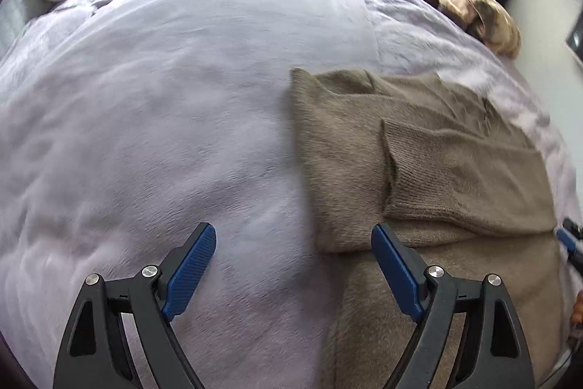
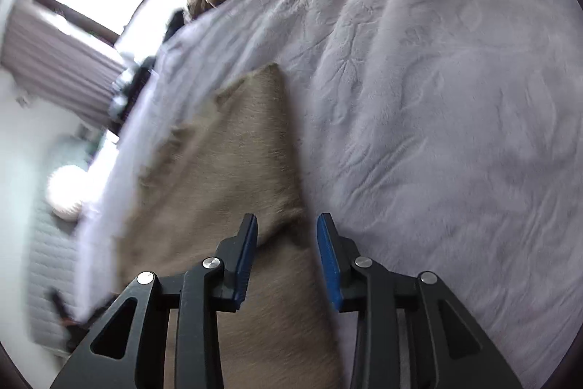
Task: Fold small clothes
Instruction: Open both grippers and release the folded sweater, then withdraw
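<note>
Left wrist view: left gripper (image 1: 293,237) wide open, holds nothing, low in frame. Brown sweater (image 1: 419,163) lies folded on purple blanket (image 1: 164,97), right side. Right wrist view: right gripper (image 2: 287,225) partly open over sweater edge, bottom middle.

Your left gripper (image 1: 293,243) is spread wide, blue pads (image 1: 189,274) far apart, nothing between them. Your right gripper (image 2: 288,230) is parted more narrowly, pads (image 2: 329,257) facing each other, gripping nothing.
</note>
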